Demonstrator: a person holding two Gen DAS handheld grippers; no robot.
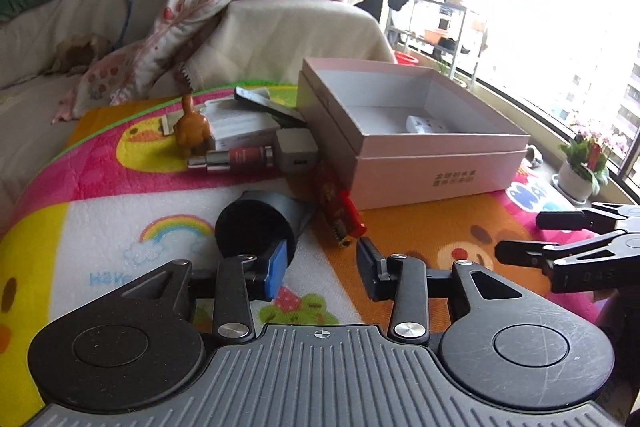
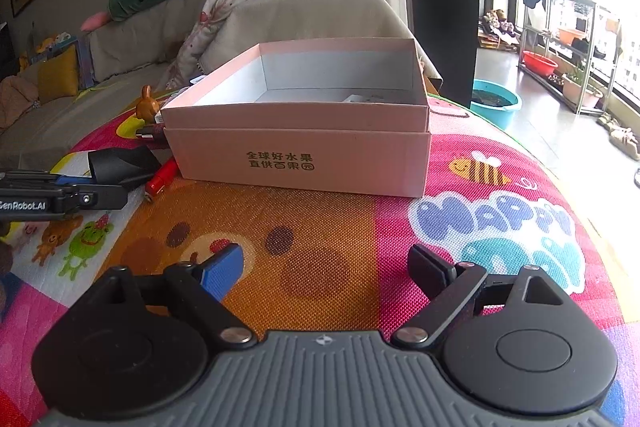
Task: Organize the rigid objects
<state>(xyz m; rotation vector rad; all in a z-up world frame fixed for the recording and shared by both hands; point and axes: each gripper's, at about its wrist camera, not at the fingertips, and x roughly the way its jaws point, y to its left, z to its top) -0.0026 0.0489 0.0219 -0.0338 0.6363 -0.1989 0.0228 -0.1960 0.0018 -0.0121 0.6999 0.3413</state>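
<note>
Where lighter (image 1: 343,217) lies, box (image 1: 420,163) adjoins.

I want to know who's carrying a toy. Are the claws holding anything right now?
No, nothing is held. The left claw is open, near the black cylindrical cup lying on its side. The right claw is open over the colourful play mat.

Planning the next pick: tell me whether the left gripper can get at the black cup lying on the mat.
Probably yes. The left gripper is open and empty, and the black cup lies just ahead of its blue finger pad, open mouth toward it. Nothing sits between them; the red lighter lies off to the side.
</note>
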